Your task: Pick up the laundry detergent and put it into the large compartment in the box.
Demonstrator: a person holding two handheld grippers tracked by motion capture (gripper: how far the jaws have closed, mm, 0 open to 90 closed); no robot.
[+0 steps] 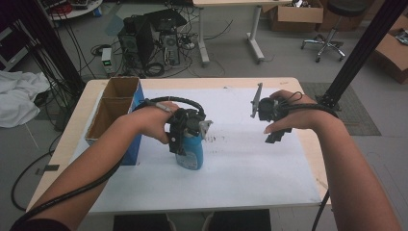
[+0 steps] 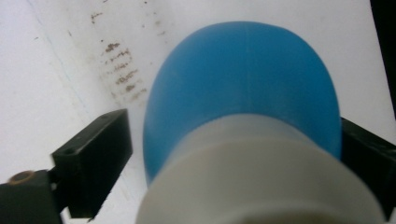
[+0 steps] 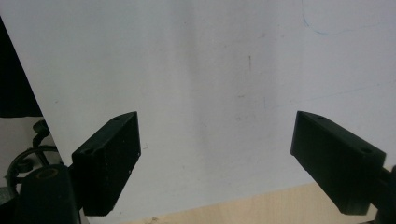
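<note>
A blue bottle with a white cap stands upright on the white sheet, left of the table's middle. My left gripper comes down over it from above, and the bottle sits between the jaws. The left finger stands a small gap off the bottle's side, and the right finger is right against it. My right gripper hovers over the sheet at the right. In its own view the right gripper is open with nothing between the jaws.
An open cardboard box with a blue side stands at the table's left edge, close to my left forearm. Dark smudges mark the sheet between the two grippers. The wooden table edge runs just right of my right hand.
</note>
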